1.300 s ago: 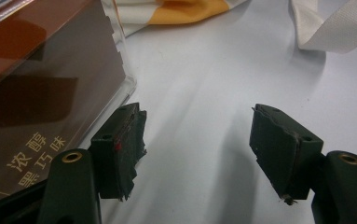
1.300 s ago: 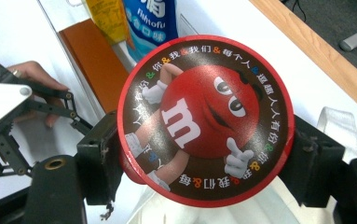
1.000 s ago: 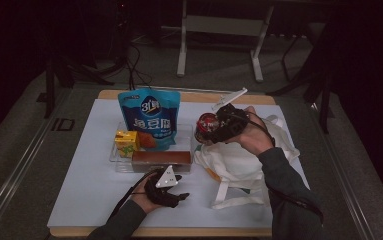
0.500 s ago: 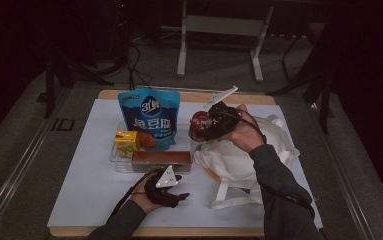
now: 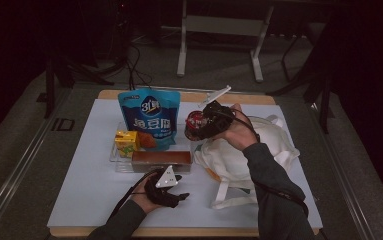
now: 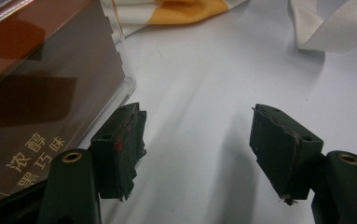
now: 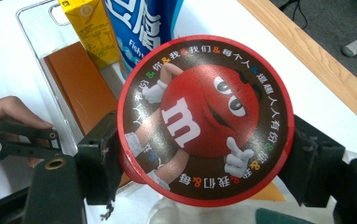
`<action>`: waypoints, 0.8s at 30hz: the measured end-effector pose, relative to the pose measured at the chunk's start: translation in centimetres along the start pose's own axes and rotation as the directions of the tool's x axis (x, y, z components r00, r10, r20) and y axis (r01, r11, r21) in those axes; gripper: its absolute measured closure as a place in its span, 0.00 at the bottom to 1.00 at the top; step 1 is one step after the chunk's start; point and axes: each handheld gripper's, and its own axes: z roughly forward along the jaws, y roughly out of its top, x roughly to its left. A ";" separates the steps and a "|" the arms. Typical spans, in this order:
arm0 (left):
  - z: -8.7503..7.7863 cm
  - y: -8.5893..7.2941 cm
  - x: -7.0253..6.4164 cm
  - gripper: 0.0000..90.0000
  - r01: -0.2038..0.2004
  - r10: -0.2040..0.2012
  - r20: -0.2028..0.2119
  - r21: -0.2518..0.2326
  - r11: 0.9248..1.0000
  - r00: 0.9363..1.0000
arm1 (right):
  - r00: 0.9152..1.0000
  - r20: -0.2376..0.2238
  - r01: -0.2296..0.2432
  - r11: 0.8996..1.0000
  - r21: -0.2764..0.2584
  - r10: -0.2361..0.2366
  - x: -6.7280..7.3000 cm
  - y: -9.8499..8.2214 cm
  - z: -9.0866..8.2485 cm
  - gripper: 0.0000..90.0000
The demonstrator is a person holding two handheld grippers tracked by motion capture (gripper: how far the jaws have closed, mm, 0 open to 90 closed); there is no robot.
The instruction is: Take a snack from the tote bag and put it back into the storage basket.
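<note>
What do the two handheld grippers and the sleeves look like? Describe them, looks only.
Both are black. The left gripper carries a grey three-cornered plate on top; its worn, chipped pads sit on arms with brass-ringed holes. The right gripper has matching black pads and a dark cable. Both sleeves are dark grey.

Hand-held gripper [image 7: 204, 161] clamps round M&M's tub [image 7: 204, 119] above clear tray [image 7: 36, 18].
</note>
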 end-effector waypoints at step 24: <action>0.0 0.0 0.0 0.38 -0.001 0.001 0.004 0.000 1.000 1.000 | 1.000 -0.018 0.016 1.000 0.011 -0.015 0.6 0.7 1.9 0.28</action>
